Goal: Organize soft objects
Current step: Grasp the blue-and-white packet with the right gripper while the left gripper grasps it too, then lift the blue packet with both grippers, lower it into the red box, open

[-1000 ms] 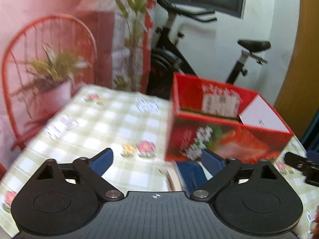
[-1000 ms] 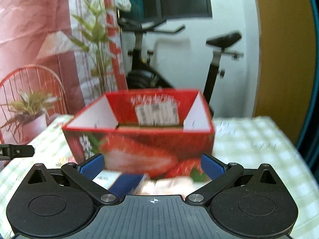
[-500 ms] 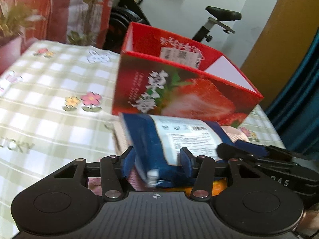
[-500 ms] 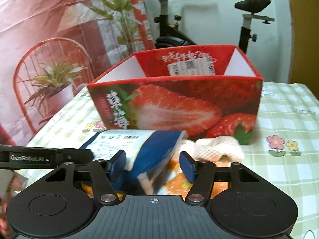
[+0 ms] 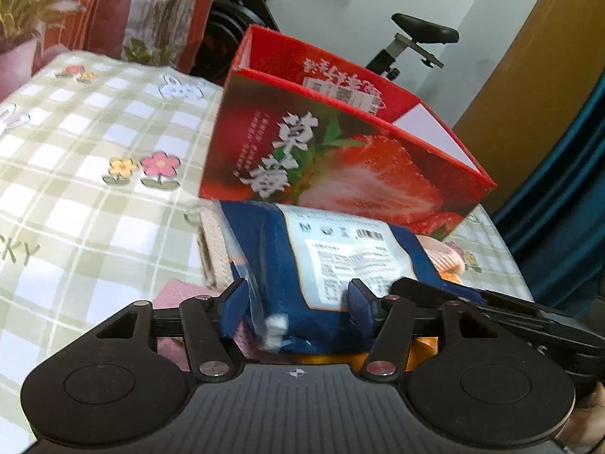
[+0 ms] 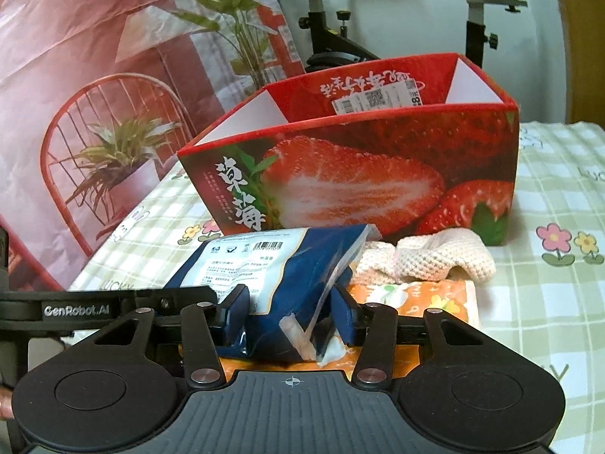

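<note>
Both grippers pinch blue bag (image 5: 332, 261): left gripper (image 5: 297, 300) easing open, right gripper (image 6: 289, 314) closing; pad contact probably firm.

Landmark: strawberry box (image 5: 340, 159)
Left gripper (image 5: 298, 299): a second ago it was raised and level beside the box with wide, empty jaws; now it is low in front of the box, tilted down, blue pads on either side of the blue packet (image 5: 329, 261), jaws opening slightly.
Right gripper (image 6: 291, 308): a second ago wide and empty in front of the box; now lowered onto the same packet's other end, pads pressing its crumpled sides, jaws closing.
Blue packet: earlier barely visible below the box; now between both grippers.
</note>
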Motion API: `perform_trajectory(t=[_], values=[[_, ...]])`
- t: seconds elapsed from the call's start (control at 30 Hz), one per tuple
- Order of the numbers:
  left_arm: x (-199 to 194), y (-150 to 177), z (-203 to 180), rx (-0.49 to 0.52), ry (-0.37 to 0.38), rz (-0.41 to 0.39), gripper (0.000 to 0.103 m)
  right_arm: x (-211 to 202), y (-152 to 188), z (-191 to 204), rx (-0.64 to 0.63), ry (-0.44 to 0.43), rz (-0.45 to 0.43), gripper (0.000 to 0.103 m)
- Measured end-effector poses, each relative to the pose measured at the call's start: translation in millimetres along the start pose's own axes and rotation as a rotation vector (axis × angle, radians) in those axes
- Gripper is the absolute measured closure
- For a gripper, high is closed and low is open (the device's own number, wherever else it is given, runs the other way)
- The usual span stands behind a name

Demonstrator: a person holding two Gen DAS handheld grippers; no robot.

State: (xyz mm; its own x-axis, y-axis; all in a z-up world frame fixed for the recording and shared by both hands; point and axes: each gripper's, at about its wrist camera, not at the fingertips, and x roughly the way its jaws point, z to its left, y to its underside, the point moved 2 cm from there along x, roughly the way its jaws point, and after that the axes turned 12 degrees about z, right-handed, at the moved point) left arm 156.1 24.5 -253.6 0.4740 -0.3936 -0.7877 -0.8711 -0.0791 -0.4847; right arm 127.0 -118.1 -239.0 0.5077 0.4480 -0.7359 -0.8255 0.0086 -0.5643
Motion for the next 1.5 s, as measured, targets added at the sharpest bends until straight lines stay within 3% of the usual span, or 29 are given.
perform_trajectory(t=[0.13,0.27,0.9,1.23,1.5], values=[[-9,6,-8,0.048,0.021,-0.017,0.044,-5,3,7,-0.017,0.002,-0.014,0.058],[-16,8,-5,0.02,0.054,-0.038,0.045,-12,6,9,-0.01,-0.011,-0.031,0.06],[-61,14,-29,0.087,0.092,-0.142,0.045,-62,4,31,-0.076,-0.006,-0.153,0.06],[-85,-5,-41,0.142,0.106,-0.229,0.045,-84,-15,39,-0.12,-0.03,-0.217,0.06],[-94,-50,-48,0.163,0.154,-0.288,0.045,-101,-61,38,-0.171,-0.03,-0.29,0.06]])
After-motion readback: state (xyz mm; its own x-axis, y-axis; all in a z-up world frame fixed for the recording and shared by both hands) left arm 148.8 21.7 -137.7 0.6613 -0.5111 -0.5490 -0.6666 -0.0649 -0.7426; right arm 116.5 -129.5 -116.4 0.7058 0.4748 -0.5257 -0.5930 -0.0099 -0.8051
